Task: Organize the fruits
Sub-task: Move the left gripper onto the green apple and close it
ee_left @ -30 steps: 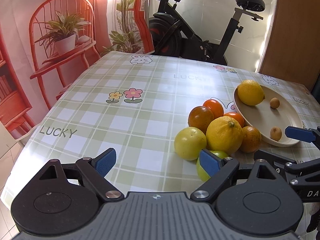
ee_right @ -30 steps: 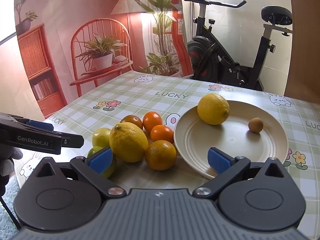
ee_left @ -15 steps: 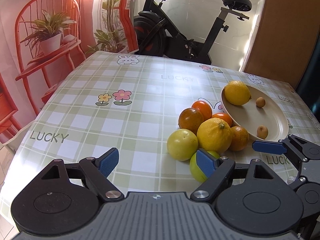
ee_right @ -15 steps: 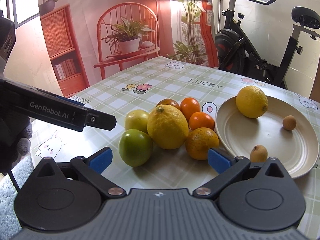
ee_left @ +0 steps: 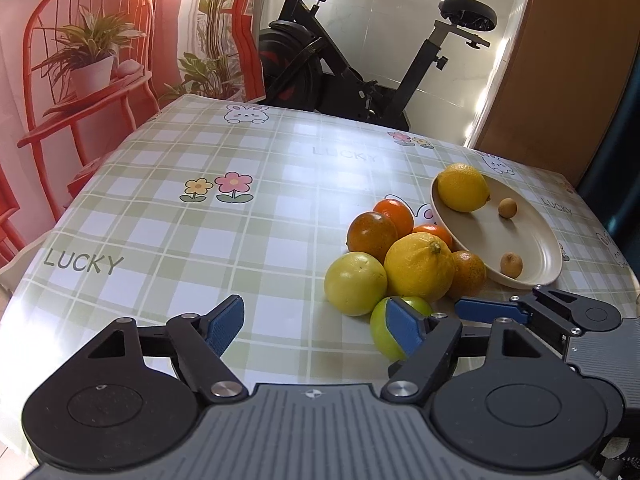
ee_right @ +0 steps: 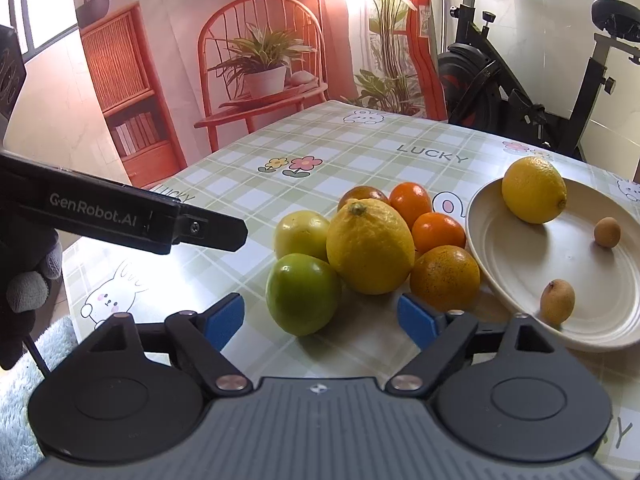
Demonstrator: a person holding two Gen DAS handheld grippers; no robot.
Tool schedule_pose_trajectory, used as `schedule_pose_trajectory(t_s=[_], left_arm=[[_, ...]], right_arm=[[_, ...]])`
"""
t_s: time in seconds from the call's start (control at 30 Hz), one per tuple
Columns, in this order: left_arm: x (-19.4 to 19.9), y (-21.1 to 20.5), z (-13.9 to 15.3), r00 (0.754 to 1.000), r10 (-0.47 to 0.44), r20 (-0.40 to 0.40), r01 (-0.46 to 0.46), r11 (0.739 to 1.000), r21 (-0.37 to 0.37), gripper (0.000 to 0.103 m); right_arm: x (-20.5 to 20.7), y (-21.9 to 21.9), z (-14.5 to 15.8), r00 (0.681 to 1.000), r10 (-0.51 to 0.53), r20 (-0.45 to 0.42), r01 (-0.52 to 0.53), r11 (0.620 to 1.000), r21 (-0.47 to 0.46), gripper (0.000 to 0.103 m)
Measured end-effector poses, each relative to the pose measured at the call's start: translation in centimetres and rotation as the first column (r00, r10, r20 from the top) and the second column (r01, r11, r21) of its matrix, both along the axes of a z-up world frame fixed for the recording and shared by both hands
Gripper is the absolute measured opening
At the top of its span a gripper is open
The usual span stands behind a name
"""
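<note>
A pile of fruit lies on the checked tablecloth: a green lime (ee_right: 302, 292), a big lemon (ee_right: 370, 246), a pale yellow fruit (ee_right: 302, 232) and several oranges (ee_right: 444, 276). My right gripper (ee_right: 320, 320) is closing, with the lime just ahead of its tips and untouched by the pads. The cream plate (ee_right: 592, 272) to the right holds a lemon (ee_right: 534, 190) and two small brown fruits (ee_right: 557, 301). My left gripper (ee_left: 316, 326) is closing too, over bare cloth left of the lime (ee_left: 380, 330), with nothing between its fingers.
The left gripper's finger (ee_right: 208, 232) reaches in from the left of the pile, held by a gloved hand (ee_right: 24, 292). An exercise bike (ee_left: 360, 60) stands beyond the table's far edge. A printed backdrop with a red chair (ee_left: 80, 80) hangs on the left.
The right gripper has swung left from the plate's rim to face the green lime, and its fingers have drawn closer. The left gripper's fingers have narrowed a little.
</note>
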State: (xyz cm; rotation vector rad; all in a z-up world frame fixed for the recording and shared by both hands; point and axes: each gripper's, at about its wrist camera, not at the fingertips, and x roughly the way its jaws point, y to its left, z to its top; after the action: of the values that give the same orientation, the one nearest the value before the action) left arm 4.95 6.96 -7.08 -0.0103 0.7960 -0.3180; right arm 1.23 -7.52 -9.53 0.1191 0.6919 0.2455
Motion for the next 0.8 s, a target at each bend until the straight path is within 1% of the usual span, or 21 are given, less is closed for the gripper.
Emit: schedule_pose_trajectory(t_s=[0.13, 0.2, 0.27, 0.33, 0.43, 0.6, 0.67, 0.73, 0.8], left_arm=[[0.3, -0.7, -0.5, 1.000, -0.015, -0.004, 0.015, 0.999, -0.028, 0.078], [0.4, -1.1, -0.8, 0.999, -0.043, -0.010, 0.042, 0.998, -0.044, 0.075], [0.4, -1.5, -1.0, 0.997, -0.080, -0.013, 0.079, 0.995, -0.058, 0.069], [0.4, -1.9, -1.3, 0.994, -0.104, -0.016, 0.102, 0.993, -0.062, 0.066], [0.5, -2.3, -1.8, 0.993, -0.119, -0.026, 0.117, 0.991, -0.071, 0.061], [1.2, -2.8, -2.7, 0.990, -0.126, -0.066, 0.118, 0.987, -0.112, 0.056], [1.3, -3.1, -3.0, 0.988, -0.133, -0.079, 0.124, 0.986, -0.114, 0.054], [1.5, -3.4, -3.3, 0.986, -0.139, -0.094, 0.128, 0.985, -0.111, 0.053], [1.7, -3.4, -3.5, 0.983, -0.148, -0.105, 0.135, 0.984, -0.120, 0.050]], right_arm=[[0.4, 0.4, -0.3, 0.999, 0.032, -0.014, -0.032, 0.999, -0.005, 0.076], [0.5, 0.5, -0.5, 0.999, 0.048, -0.017, -0.048, 0.999, 0.000, 0.072], [0.6, 0.6, -0.7, 0.998, 0.058, -0.019, -0.058, 0.998, -0.001, 0.062], [0.7, 0.7, -0.8, 0.998, 0.063, -0.019, -0.063, 0.998, -0.001, 0.058], [0.8, 0.8, -0.9, 0.998, 0.066, -0.012, -0.066, 0.998, -0.003, 0.056], [0.9, 0.8, -1.2, 0.998, 0.068, -0.006, -0.068, 0.998, 0.003, 0.052], [0.9, 0.7, -1.3, 0.998, 0.064, -0.001, -0.064, 0.998, 0.008, 0.051], [1.0, 0.6, -1.3, 0.998, 0.060, 0.002, -0.060, 0.998, 0.014, 0.050], [1.0, 0.6, -1.4, 0.998, 0.060, 0.005, -0.060, 0.998, 0.014, 0.050]])
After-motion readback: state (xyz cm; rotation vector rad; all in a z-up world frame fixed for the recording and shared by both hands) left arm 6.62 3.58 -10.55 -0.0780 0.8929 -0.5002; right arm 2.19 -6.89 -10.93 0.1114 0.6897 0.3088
